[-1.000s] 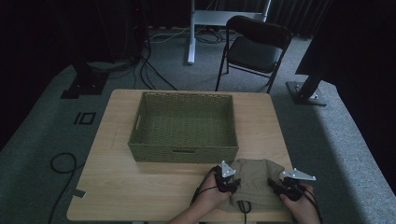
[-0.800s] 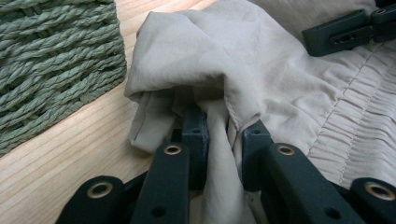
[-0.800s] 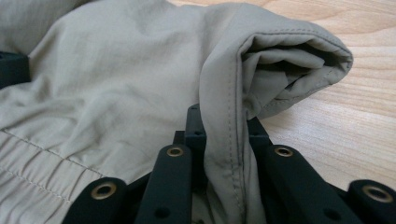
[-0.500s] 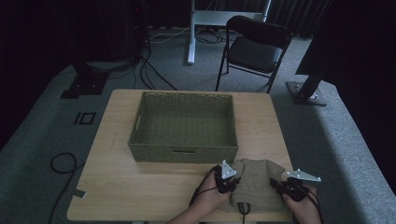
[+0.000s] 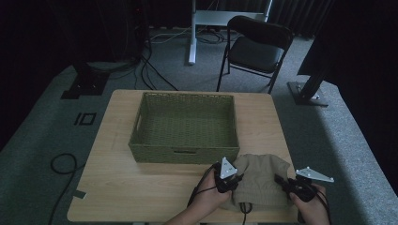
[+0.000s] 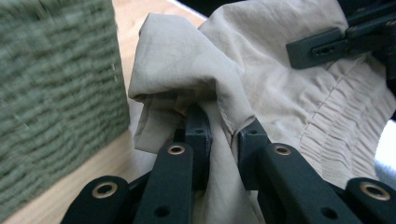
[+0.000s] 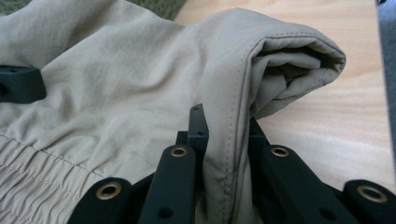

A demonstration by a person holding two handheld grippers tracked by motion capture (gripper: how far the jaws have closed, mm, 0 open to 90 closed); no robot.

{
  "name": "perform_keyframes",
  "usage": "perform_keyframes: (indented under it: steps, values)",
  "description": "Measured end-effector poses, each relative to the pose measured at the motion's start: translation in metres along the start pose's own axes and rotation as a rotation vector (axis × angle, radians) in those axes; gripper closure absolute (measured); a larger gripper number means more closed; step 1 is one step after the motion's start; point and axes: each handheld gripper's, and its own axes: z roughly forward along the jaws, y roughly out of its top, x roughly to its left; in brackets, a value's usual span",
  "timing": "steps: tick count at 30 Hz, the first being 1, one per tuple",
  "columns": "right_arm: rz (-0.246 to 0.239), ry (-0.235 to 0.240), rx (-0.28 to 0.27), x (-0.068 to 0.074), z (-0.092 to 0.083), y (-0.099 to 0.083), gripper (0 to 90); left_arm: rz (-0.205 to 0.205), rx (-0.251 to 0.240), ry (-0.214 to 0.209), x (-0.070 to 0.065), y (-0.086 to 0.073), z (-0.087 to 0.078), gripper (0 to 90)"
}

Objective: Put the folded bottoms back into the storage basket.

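Both hand-held grippers clamped on beige garment, lift step in hand.

High view: garment (image 5: 260,180) at surface (image 5: 117,187) near edge, just in front of green woven basket (image 5: 184,126); left hand-held gripper (image 5: 233,180) & right hand-held gripper (image 5: 284,183) at its 2 sides. Left gripper view: jaws pinch a bunched fold; cloth soft, creased, w/ elastic gathered band (image 6: 331,126). Right gripper view: jaws pinch a stitched, folded hem (image 7: 299,60). Next, prob.: raise both evenly, carry fwd over basket rim w/o snagging.
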Motion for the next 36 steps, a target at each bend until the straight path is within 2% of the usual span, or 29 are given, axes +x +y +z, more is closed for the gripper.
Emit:
perform_keyframes:
  steps: [1,4,6,9,11,12,13,17,18,19,23,24,27,36]
  values:
    - [0.002,0.016,-0.026,0.001,-0.006,0.005,80.3,0.006,-0.003,0.001,0.0,0.003,-0.003,80.0]
    - [0.001,0.036,-0.048,0.005,-0.013,0.013,80.2,0.018,-0.017,0.012,0.002,0.01,-0.013,80.0]
    - [-0.005,0.042,-0.052,0.007,-0.015,0.017,80.3,0.015,-0.032,0.013,0.004,0.015,-0.019,80.0]
    - [-0.015,0.068,-0.086,0.017,-0.019,0.035,80.2,0.007,-0.048,0.022,0.01,0.023,-0.03,80.0]
    - [-0.015,0.068,-0.086,0.017,-0.019,0.035,80.2,0.004,-0.05,0.022,0.012,0.025,-0.033,79.9]
    - [-0.017,0.073,-0.09,0.019,-0.019,0.039,80.3,0.018,-0.061,0.033,0.016,0.032,-0.044,79.9]
    - [-0.034,0.088,-0.103,0.026,-0.02,0.049,80.3,0.018,-0.068,0.039,0.018,0.035,-0.048,79.9]
    - [-0.046,0.1,-0.121,0.034,-0.02,0.062,80.3,0.012,-0.086,0.054,0.026,0.042,-0.058,79.9]
    - [-0.048,0.105,-0.129,0.037,-0.019,0.066,80.3,0.022,-0.092,0.07,0.032,0.047,-0.064,79.9]
    - [-0.057,0.113,-0.136,0.042,-0.017,0.074,80.3,0.014,-0.098,0.073,0.034,0.049,-0.067,79.9]
    - [-0.062,0.124,-0.146,0.049,-0.014,0.086,80.3,0.016,-0.108,0.093,0.044,0.054,-0.074,79.9]
    - [-0.058,0.13,-0.151,0.051,-0.013,0.09,80.3,0.005,-0.113,0.102,0.051,0.059,-0.079,79.9]
    - [-0.064,0.149,-0.169,0.061,-0.007,0.108,80.3,0.001,-0.124,0.116,0.059,0.064,-0.085,80.0]
    - [-0.084,0.167,-0.177,0.077,0.006,0.136,80.3,-0.022,-0.154,0.167,0.085,0.075,-0.102,80.0]
